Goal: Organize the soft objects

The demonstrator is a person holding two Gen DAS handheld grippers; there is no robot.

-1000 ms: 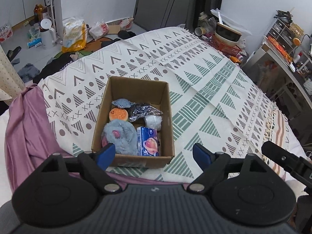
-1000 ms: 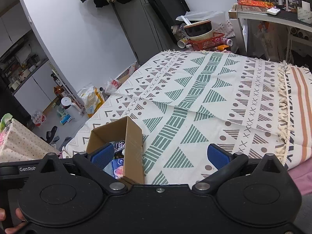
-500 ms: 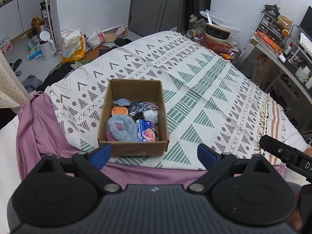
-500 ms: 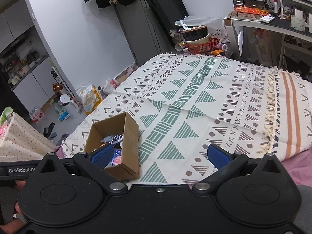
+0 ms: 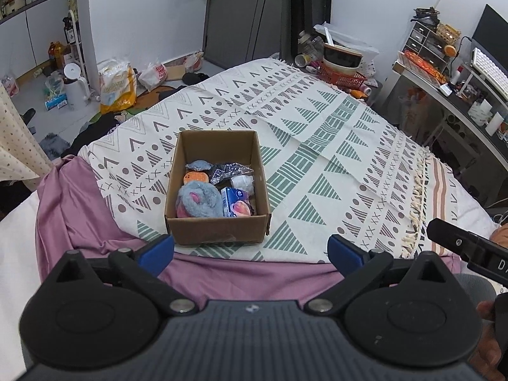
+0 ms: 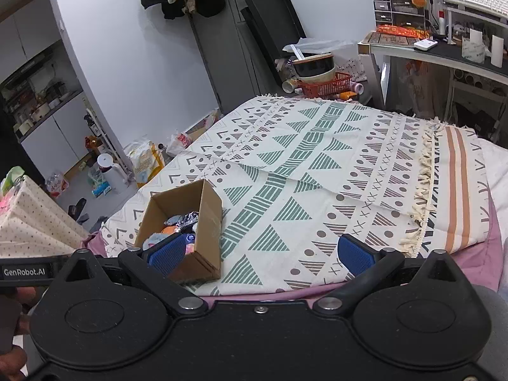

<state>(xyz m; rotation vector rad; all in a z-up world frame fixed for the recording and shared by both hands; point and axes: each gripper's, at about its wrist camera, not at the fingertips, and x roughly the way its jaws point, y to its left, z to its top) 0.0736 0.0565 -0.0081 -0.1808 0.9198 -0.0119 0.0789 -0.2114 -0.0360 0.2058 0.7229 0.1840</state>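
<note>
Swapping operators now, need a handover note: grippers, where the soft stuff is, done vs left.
Left gripper: open, empty, hovering short of the box.
Right gripper: open, empty, above the patterned blanket's near edge.
Brown cardboard box sits on the blanket and holds the fluffy blue-grey plush, orange round toy, blue tissue pack, white soft ball and crinkled silver wrapper.
Done: no soft items visible loose on the blanket.
Left: apparently nothing; check outside the views.
</note>
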